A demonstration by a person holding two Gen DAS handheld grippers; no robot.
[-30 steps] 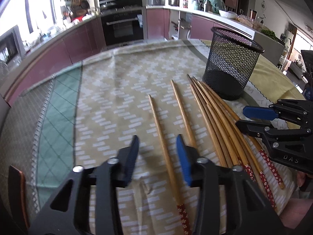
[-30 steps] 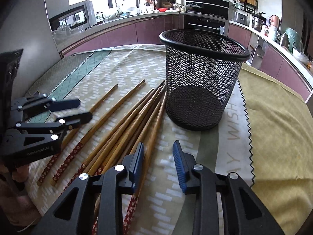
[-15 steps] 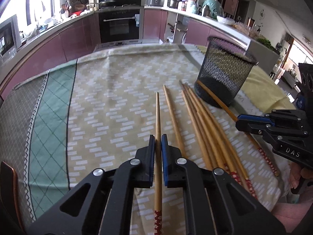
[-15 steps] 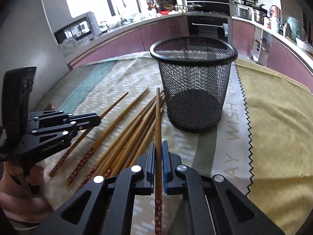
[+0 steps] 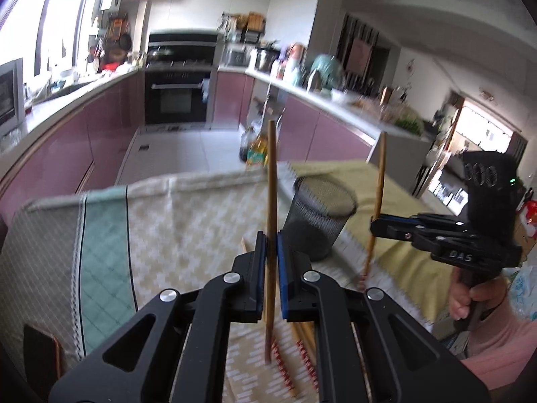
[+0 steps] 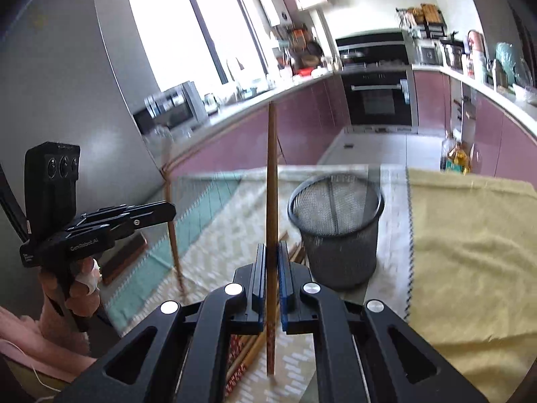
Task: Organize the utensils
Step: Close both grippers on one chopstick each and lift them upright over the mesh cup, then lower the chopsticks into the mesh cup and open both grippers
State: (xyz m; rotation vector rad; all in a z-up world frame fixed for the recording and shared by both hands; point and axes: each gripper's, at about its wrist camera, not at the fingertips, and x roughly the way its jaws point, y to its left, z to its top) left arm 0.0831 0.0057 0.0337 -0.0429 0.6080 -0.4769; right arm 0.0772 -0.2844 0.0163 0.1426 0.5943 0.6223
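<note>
My left gripper (image 5: 271, 235) is shut on a wooden chopstick (image 5: 271, 181) that stands nearly upright above the table. My right gripper (image 6: 271, 247) is likewise shut on another chopstick (image 6: 272, 174), also lifted upright. Each gripper shows in the other's view: the right one (image 5: 374, 226) with its chopstick (image 5: 380, 174) at the right, the left one (image 6: 171, 210) with its chopstick (image 6: 172, 235) at the left. The black mesh holder (image 5: 319, 216) (image 6: 339, 231) stands on the cloth just ahead of both. More chopsticks (image 5: 302, 336) (image 6: 245, 352) lie on the table under the grippers.
The table (image 5: 188, 221) wears a patterned beige-and-green cloth, with a yellow cloth (image 6: 470, 252) to the right. A person's hands (image 5: 470, 299) (image 6: 77, 288) hold the grippers. A brown flat object (image 6: 124, 258) lies at the table's left edge. Kitchen counters and an oven stand behind.
Both grippers shut on a chopstick each, then rose off the table and tilted up, so the chopsticks now stand nearly upright above the cloth.
</note>
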